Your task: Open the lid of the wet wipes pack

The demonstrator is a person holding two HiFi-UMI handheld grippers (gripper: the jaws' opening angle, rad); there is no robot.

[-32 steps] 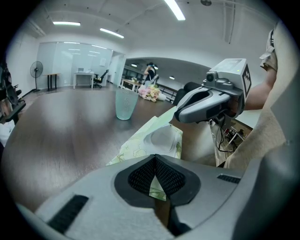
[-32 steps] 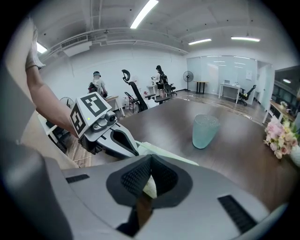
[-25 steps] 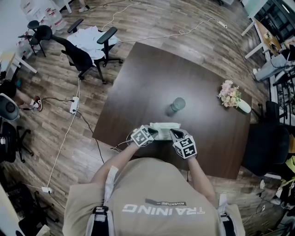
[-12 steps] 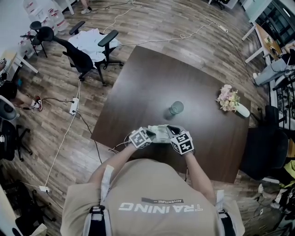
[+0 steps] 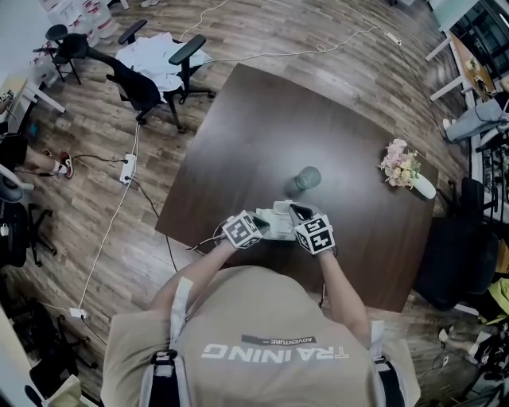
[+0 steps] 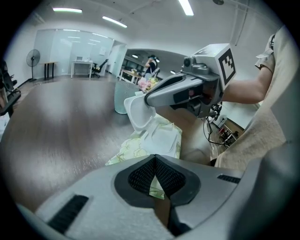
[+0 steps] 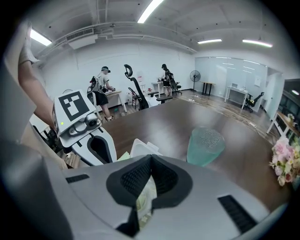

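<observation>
**A:** Checking in, where's the wet wipes pack [image 5: 278, 226]?

**B:** Lower centre of the head view, near the table's [image 5: 238, 135] front edge. I've got the left gripper [image 6: 154, 157] clamped on its near corner.

**A:** Right side?

**B:** My right gripper [image 7: 150, 159] is pinched shut as well, with patterned pack film between the pads. The white lid [image 6: 137, 112] is tilted up, just past its tips.

**A:** Anything else?

**B:** Green cup [image 5: 306, 179] above the pack in frame, flowers [image 5: 398, 163] far right.

You are in an open office: rolling chairs [image 5: 141, 91] and a power strip [image 5: 127, 168] are on the wood floor [image 5: 302, 32] beside your dark table [image 5: 254, 135], with strip lights [image 7: 149, 10] overhead and a standing fan [image 7: 194, 74] behind.
</observation>
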